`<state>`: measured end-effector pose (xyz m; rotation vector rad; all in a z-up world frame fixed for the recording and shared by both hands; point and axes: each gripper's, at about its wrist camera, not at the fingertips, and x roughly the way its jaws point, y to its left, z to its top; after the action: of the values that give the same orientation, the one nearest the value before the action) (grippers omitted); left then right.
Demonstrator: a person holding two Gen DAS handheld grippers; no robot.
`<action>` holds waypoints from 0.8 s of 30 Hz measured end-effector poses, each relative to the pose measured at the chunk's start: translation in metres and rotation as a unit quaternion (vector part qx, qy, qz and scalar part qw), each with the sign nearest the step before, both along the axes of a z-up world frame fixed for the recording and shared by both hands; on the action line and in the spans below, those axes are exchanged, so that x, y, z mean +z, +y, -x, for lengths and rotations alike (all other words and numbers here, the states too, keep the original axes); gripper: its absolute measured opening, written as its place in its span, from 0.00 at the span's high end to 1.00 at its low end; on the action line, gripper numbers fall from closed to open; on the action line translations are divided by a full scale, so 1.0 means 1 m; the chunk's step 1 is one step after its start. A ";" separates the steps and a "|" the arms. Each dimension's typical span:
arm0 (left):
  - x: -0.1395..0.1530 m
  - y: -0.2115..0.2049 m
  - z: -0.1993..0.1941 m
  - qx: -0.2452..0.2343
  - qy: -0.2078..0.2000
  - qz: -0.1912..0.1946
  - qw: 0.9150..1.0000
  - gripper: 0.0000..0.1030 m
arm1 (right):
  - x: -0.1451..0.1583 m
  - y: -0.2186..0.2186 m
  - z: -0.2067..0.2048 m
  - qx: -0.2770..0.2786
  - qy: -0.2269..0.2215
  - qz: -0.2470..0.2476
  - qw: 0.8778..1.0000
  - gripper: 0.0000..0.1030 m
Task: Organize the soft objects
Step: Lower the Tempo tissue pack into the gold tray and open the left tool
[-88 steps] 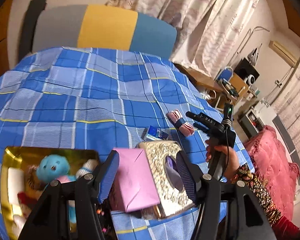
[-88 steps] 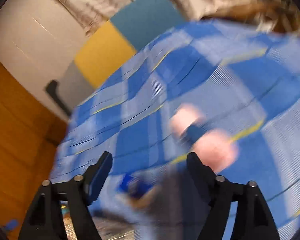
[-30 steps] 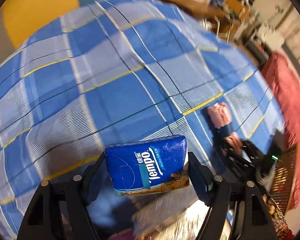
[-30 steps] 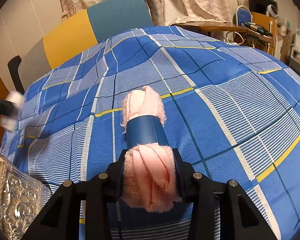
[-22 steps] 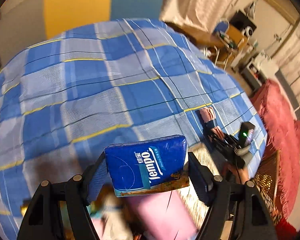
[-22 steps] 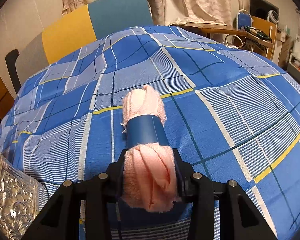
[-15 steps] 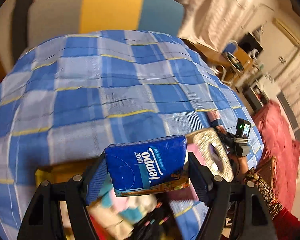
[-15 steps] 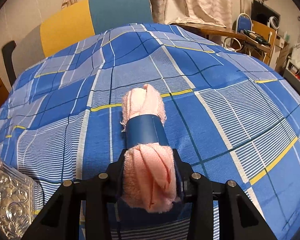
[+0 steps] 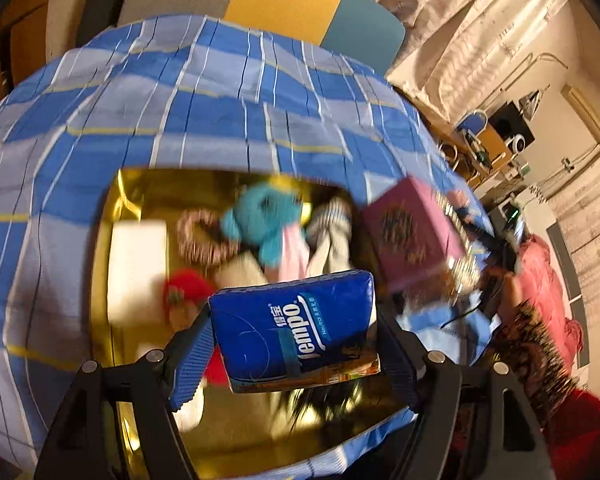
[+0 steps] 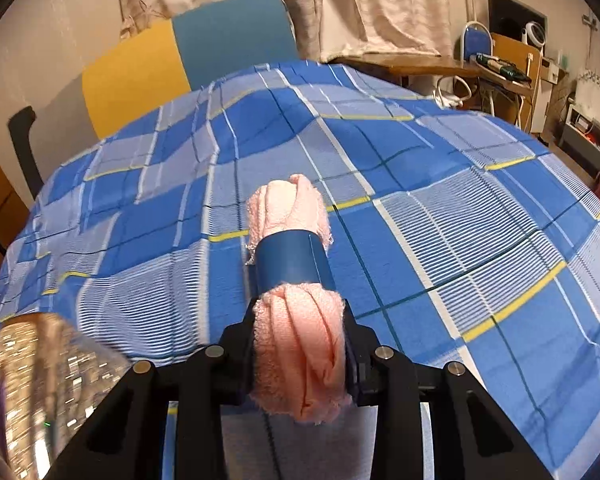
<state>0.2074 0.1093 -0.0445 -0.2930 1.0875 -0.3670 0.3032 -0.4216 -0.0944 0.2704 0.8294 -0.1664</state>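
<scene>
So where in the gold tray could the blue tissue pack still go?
Bare gold tray floor shows along the far edge near the checked blue bedspread and at the near edge. The middle is crowded with the turquoise plush toy, other soft items and a white block.

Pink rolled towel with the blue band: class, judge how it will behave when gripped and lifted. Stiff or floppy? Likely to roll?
The towel probably squashes: it bulges around the closing right gripper. Its blue band likely keeps it rolled. Set down, its rounded shape might roll.

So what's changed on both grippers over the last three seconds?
The left gripper took hold of the blue tissue pack and carried it over the gold box. The right gripper grasped the pink rolled towel, its fingers closing further. The plaid bedspread is unchanged.
</scene>
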 end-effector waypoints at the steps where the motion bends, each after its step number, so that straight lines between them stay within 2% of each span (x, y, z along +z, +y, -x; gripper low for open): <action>1: -0.005 -0.002 0.007 -0.002 0.002 -0.005 1.000 0.25 | 0.007 0.002 0.007 0.001 -0.008 -0.004 1.000 0.66; 6: -0.035 -0.011 0.033 -0.008 0.008 -0.040 0.999 0.25 | 0.043 0.017 0.038 0.001 -0.053 -0.015 0.998 0.66; 9: -0.048 -0.013 0.041 -0.012 0.015 -0.041 0.999 0.25 | 0.064 0.031 0.055 0.010 -0.077 -0.017 0.997 0.66; 14: -0.061 -0.016 0.046 -0.013 0.013 -0.069 0.997 0.25 | 0.094 0.056 0.080 0.028 -0.115 -0.020 0.993 0.66; 17: -0.068 -0.018 0.047 -0.017 0.017 -0.069 0.997 0.25 | 0.108 0.071 0.093 0.043 -0.134 -0.026 0.990 0.66; 24: -0.079 -0.024 0.049 -0.025 0.022 -0.094 0.995 0.25 | 0.137 0.101 0.121 0.075 -0.177 -0.036 0.981 0.66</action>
<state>0.1589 0.0853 -0.1240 -0.1064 1.1658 -0.3006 0.1823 -0.3205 0.0427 0.2932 0.4990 0.0532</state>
